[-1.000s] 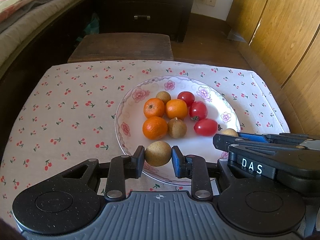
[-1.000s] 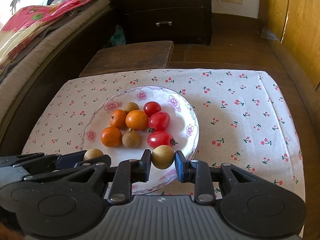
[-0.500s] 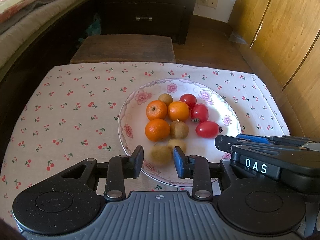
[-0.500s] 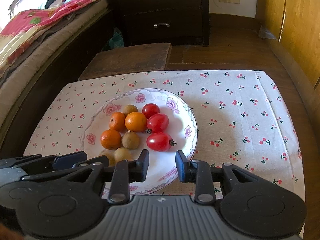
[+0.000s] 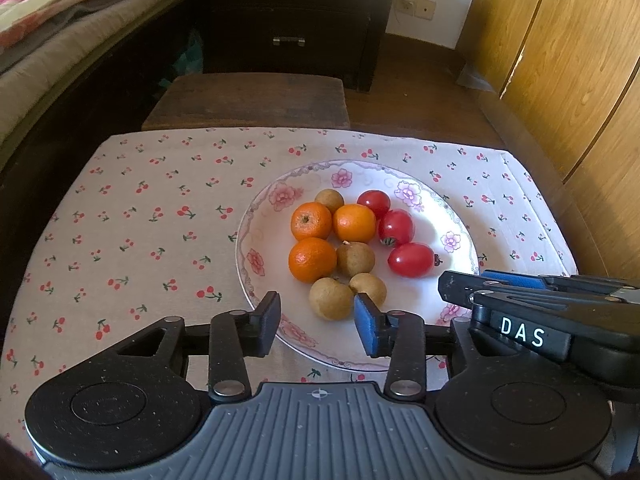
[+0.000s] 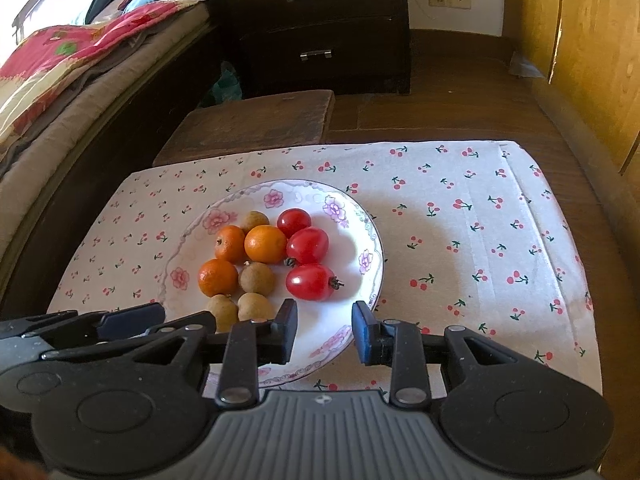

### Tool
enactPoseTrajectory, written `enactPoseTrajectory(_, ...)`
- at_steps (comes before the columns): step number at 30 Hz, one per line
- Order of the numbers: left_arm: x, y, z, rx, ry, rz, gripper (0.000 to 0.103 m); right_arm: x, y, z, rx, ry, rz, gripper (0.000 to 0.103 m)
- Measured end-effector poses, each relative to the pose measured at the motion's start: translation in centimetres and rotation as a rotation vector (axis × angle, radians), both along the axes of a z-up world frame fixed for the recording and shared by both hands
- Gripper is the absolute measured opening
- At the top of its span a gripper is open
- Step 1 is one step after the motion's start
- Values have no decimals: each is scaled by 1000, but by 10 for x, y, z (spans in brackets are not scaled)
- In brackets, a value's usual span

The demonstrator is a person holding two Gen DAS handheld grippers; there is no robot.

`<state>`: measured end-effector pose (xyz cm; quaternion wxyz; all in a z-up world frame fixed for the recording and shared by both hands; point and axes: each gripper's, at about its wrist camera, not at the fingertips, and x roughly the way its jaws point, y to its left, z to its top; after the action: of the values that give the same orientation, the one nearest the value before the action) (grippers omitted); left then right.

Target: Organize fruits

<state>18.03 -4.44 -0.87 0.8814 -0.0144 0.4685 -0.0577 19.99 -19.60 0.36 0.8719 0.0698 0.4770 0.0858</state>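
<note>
We see the fruits gathered on the flowered plate, which sits on the cherry-print cloth a little toward three o'clock of its middle. Three oranges fill the plate's nine o'clock side and three red tomatoes run down its three o'clock side. Four brown longans are there too: one longan at the back at twelve o'clock, one middle longan in the centre touching the oranges, and two front longans side by side toward six o'clock, touching each other.

Our left gripper hovers over the plate's six o'clock rim. Its jaws are opening and stand apart with nothing pressed between them; the two front longans lie on the plate beyond the pads, loose. Our right gripper hangs over the plate's five o'clock rim, its jaws a narrow gap apart and empty, with bare plate showing between the pads. In the right wrist view the left gripper lies at eight o'clock, just beside the front longans.

Beyond the cloth at twelve o'clock stands a dark wooden stool, then a dark drawer chest. A bed with a red quilt lies at ten o'clock, wooden cabinet doors at two o'clock.
</note>
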Motion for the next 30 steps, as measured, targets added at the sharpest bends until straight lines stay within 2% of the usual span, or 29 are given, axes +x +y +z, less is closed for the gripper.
enactPoseTrajectory(7,-4,-1,2,10,-6,0,54,-4,-2,0,-8,3,-5,32)
enactPoseTrajectory(15,-8,1,5,22,-11,19,67,-10,-3,2,-20,-1,-10,33)
enactPoseTrajectory(19,-11,3,7,32,-17,27,69,-14,-3,3,-24,-3,-8,34)
enactPoseTrajectory(30,-19,5,11,66,-36,53,84,-23,-5,7,-35,-9,-6,37)
